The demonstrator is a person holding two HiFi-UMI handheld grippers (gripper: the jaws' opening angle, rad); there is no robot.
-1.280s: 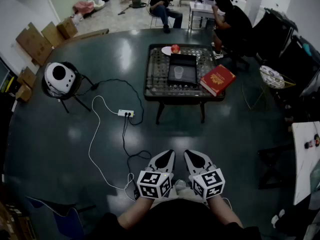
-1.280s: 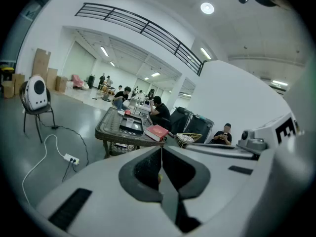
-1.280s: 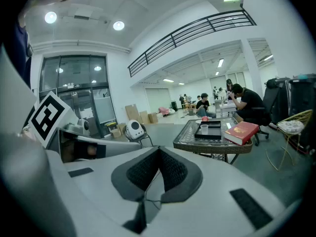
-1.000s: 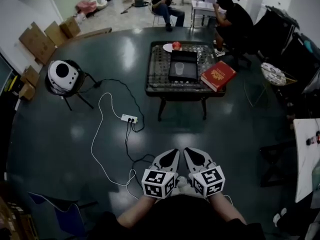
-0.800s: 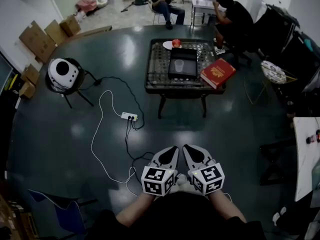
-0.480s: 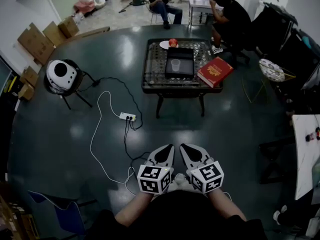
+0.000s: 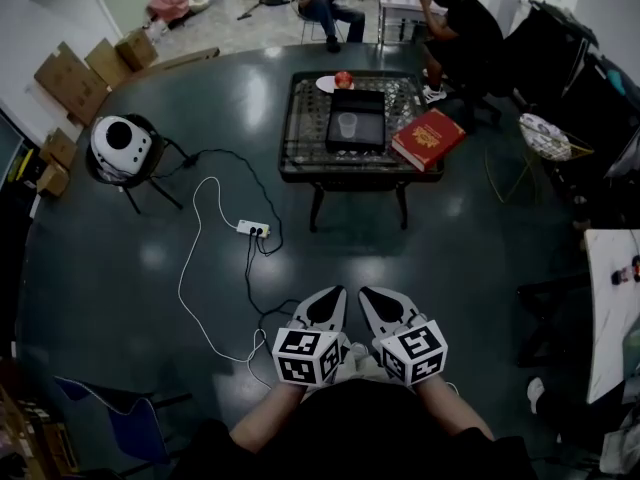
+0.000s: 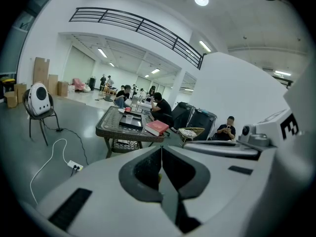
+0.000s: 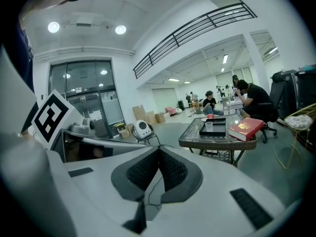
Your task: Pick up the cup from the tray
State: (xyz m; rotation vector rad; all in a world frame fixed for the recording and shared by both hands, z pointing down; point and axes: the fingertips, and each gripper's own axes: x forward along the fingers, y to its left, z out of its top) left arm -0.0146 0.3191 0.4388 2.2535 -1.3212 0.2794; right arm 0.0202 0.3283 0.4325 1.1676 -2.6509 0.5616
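A clear plastic cup (image 7: pixel 347 125) stands upright in a black tray (image 7: pixel 357 143) on a dark wicker-edged table (image 7: pixel 300 158) far ahead of me. The same cup (image 9: pixel 209 126) and tray (image 9: pixel 217 130) show small in the right gripper view; the cup (image 8: pixel 129 118) is tiny in the left gripper view. My left gripper (image 7: pixel 335 297) and right gripper (image 7: pixel 368 296) are held side by side close to my body, far short of the table. Both are shut with nothing between their jaws.
A red book (image 7: pixel 430 138) lies on the table's right end, a red apple (image 7: pixel 343 78) on a plate at its far edge. A white cable (image 7: pixel 195 258) and power strip (image 7: pixel 252 229) lie on the floor. A round white device (image 7: pixel 120 148) stands left. Seated people (image 7: pixel 460 28) are behind the table.
The table with the tray and cup has drifted slightly up and away in the head view. Both grippers stay shut, side by side near my body.
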